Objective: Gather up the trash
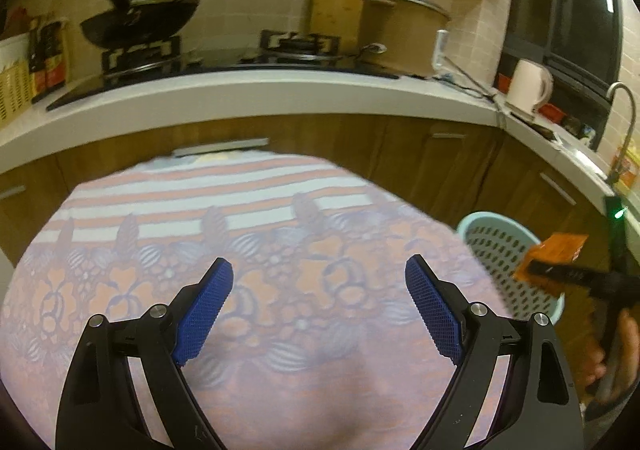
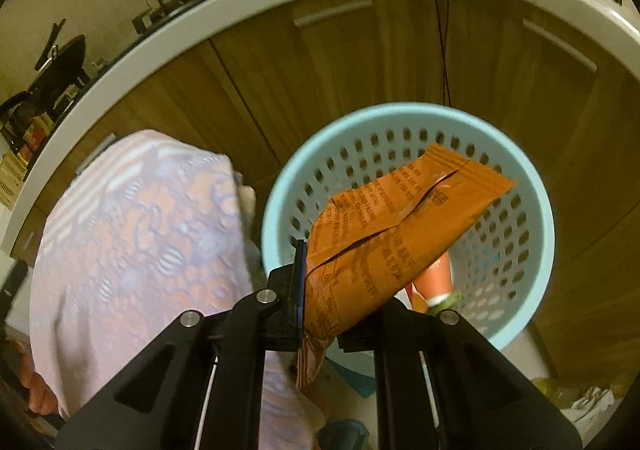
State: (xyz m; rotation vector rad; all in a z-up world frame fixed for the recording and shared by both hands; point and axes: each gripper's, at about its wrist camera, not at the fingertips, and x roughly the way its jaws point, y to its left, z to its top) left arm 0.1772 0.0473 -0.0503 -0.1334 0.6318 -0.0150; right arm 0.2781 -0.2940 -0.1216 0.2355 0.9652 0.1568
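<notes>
Print on the crinkly orange foil wrapper (image 2: 400, 226) is too blurry to read; right gripper (image 2: 316, 290) pinches it tight over the perforated light-blue plastic basket (image 2: 280, 189), left gripper (image 1: 320, 290) gaping wide, empty.

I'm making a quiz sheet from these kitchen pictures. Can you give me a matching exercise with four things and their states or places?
Things:
1. left gripper
2. right gripper
3. basket
4. frying pan

States or places:
a. on the stove
b. pale blue with holes, beside the cloth-covered table
c. open, nothing between the fingers
d. shut on an orange wrapper

Pairs: 1-c, 2-d, 3-b, 4-a
</notes>
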